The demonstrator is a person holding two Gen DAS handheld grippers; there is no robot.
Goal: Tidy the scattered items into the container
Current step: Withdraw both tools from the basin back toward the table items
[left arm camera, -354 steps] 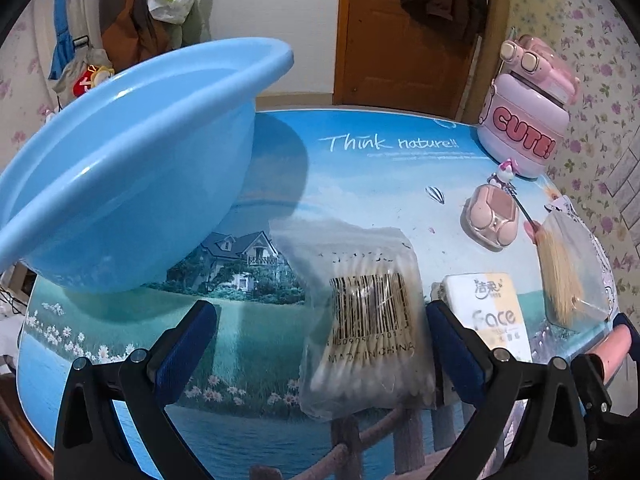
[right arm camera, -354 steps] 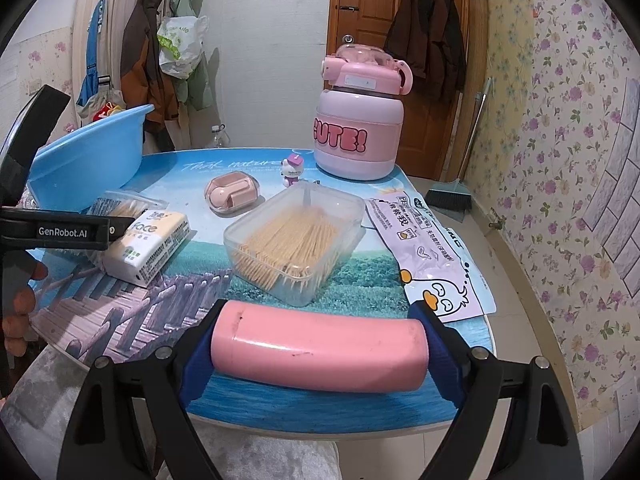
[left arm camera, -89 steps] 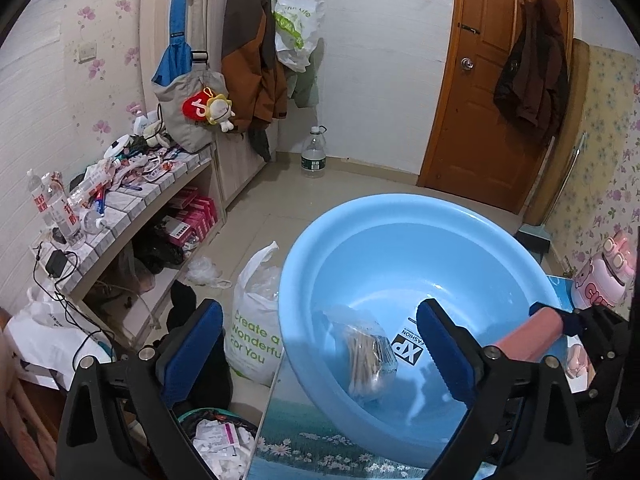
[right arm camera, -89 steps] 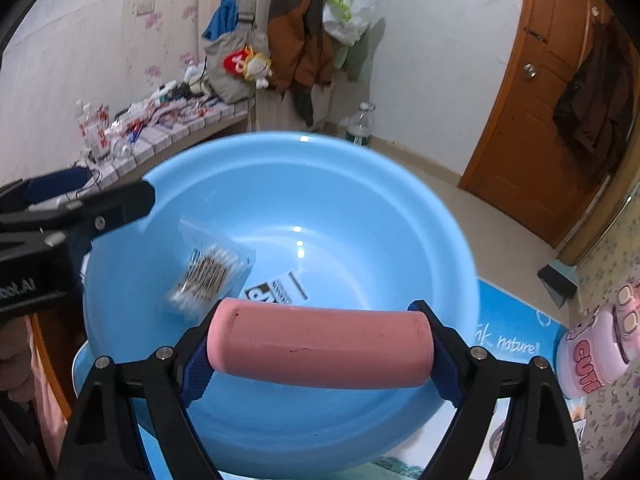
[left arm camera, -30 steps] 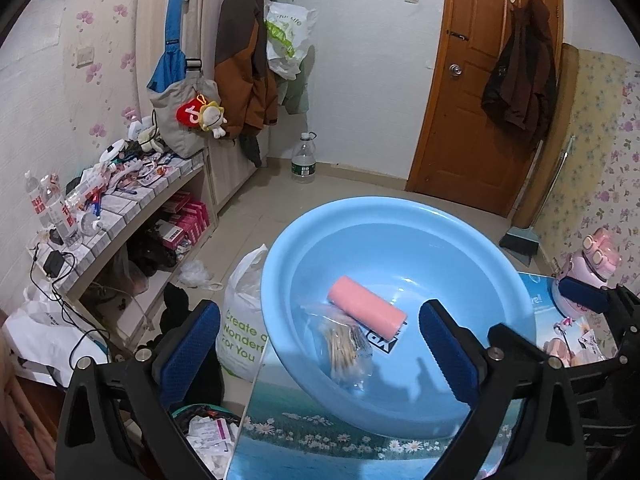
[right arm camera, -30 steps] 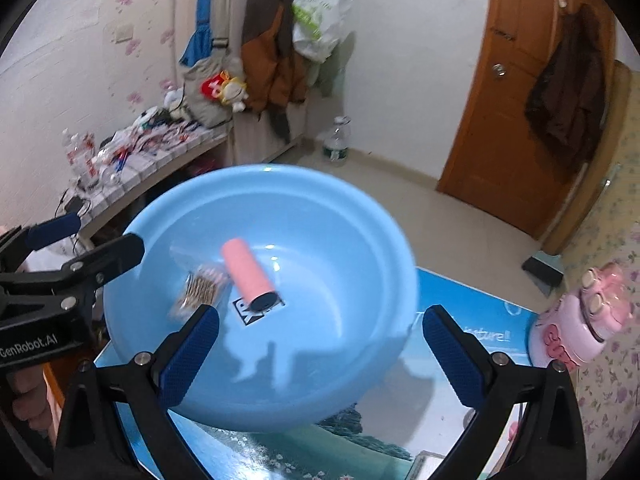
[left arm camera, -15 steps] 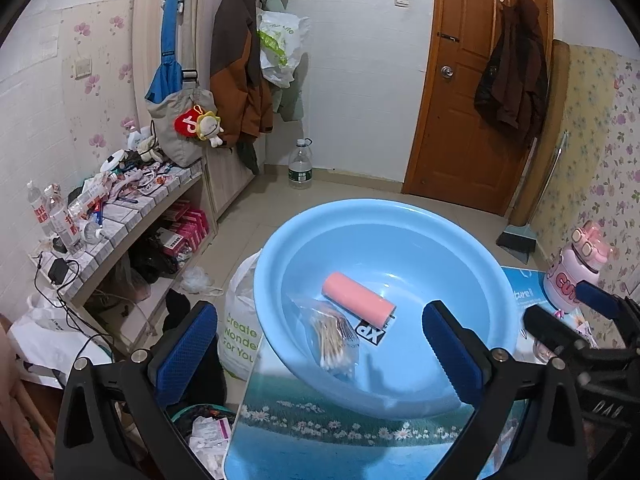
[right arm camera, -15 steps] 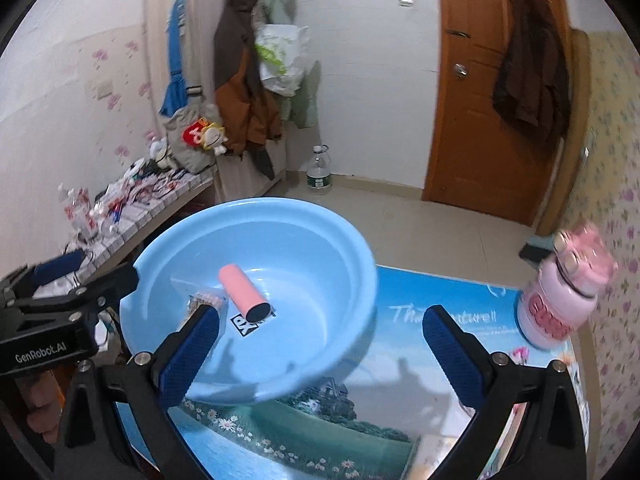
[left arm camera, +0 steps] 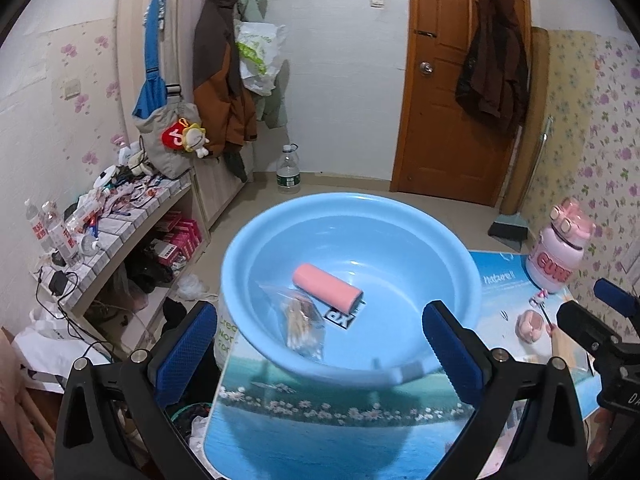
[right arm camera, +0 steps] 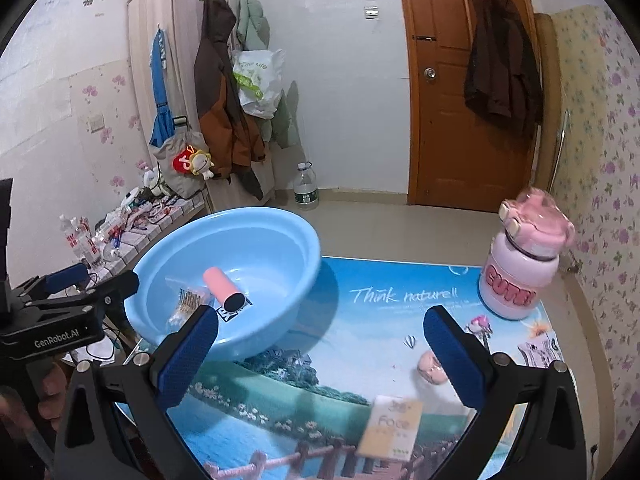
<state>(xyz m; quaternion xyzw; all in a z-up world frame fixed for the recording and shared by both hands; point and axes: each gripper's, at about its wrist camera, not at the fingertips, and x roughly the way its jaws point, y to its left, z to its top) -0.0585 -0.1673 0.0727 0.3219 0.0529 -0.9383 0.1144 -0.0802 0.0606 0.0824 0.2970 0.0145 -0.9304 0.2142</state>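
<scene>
A light blue basin (left arm camera: 400, 240) (right arm camera: 280, 248) stands at the table's left corner. In it lie a pink cylinder (left arm camera: 326, 293) (right arm camera: 220, 283) and a clear bag of cotton swabs (left arm camera: 302, 326) (right arm camera: 186, 304). My left gripper (left arm camera: 320, 350) hangs open above the basin's near rim, holding nothing. My right gripper (right arm camera: 320, 356) is open over the middle of the table, right of the basin. On the table lie a tissue pack (right arm camera: 394, 426) and a small pink case (left arm camera: 530, 326) (right arm camera: 430, 366). The right gripper's fingers (left arm camera: 614, 294) show at the left view's right edge.
A pink "CUTE!" bottle (left arm camera: 560, 252) (right arm camera: 524, 264) stands at the table's far right, with a small figurine (right arm camera: 480, 325) in front of it. A printed packet (right arm camera: 540, 354) lies at the right edge. Left of the table are a cluttered shelf (left arm camera: 100, 216) and a white bag on the floor.
The right gripper let go of the pink cylinder into the basin, then swung right over the table. The left gripper drew back slightly from the basin.
</scene>
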